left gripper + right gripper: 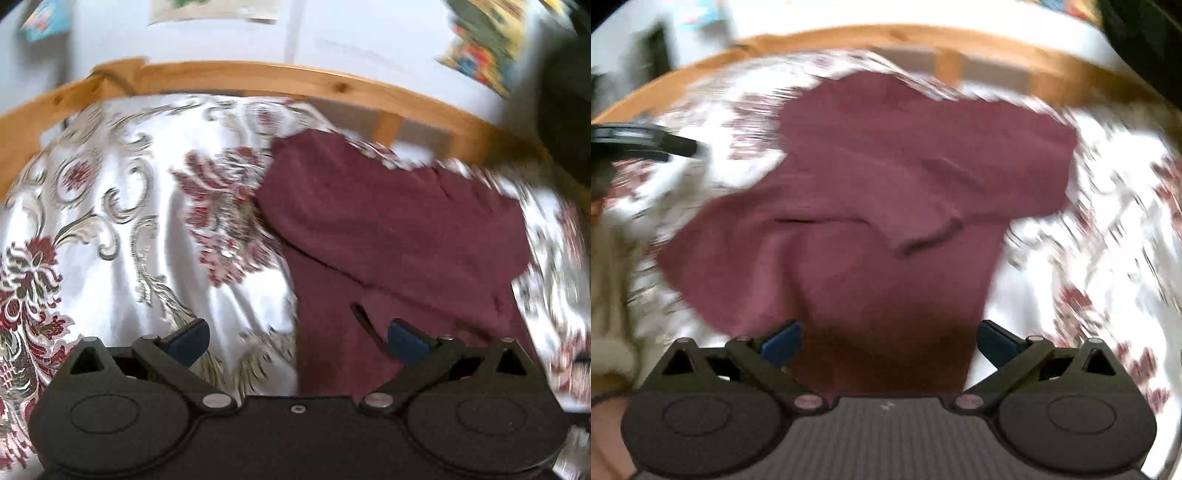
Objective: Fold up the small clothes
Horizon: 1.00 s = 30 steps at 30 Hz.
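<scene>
Wide-open right gripper point(888, 341), nothing pinched, over near hem of one crumpled maroon cotton garment point(871, 192) | garment on white floral bedspread point(1108, 206), long axis running away toward wooden bed rail point(820, 35) | left gripper point(297, 339) wide, empty, at garment's left edge | right nearer | grippers: two

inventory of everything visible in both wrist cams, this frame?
garment: 1, maroon, lying rumpled and partly folded over on the bedspread
bedspread: 1, white with red and grey floral pattern, under the garment
bed frame: 1, light wood, behind the bedspread
pictures: several, multicoloured, on the pale wall, blurred
left gripper: 1, black with blue pads, open, empty, above the garment's near left edge
right gripper: 1, black with blue pads, open, over the garment's near end
</scene>
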### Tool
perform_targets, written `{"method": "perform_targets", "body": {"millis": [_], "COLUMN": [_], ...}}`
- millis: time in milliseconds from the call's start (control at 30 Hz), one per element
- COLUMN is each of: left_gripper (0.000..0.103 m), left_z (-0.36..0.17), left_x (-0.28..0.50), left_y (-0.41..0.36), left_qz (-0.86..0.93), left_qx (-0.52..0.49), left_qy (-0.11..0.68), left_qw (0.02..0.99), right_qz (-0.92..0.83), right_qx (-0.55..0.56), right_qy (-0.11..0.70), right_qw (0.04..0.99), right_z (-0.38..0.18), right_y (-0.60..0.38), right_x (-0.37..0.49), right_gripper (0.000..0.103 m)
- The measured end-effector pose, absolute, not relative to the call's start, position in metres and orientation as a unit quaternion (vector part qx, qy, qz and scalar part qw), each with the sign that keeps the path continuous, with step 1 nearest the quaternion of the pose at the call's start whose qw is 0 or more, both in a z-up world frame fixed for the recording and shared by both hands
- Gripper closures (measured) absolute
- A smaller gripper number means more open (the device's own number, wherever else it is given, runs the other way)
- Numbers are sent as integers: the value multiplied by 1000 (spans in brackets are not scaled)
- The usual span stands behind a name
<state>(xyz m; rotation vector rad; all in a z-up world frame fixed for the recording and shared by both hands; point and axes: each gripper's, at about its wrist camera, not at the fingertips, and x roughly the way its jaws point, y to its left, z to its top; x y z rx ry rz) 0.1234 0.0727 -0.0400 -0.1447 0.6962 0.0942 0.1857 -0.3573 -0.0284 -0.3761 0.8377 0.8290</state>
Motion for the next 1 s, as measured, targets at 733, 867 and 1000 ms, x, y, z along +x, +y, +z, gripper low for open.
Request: {"method": "perform_targets", "body": {"millis": [733, 867, 1000], "left_gripper": [1, 3, 3], "left_z": [-108, -118, -114], "left_x": [86, 93, 102], "left_y": [-90, -95, -84], "left_qz": [-260, -247, -215], "left_qx": [265, 280, 254], "left_qy": [383, 399, 400], "left_qw": [845, 838, 854], "right_qz": [382, 386, 408], "right_qx": [-152, -121, -85], "right_qy": [421, 422, 426], "right_qw": [809, 811, 803], "right_z": [-45, -47, -49], "right_y": [-351, -351, -350], "right_x": [177, 183, 187], "right_gripper": [30, 39, 74]}}
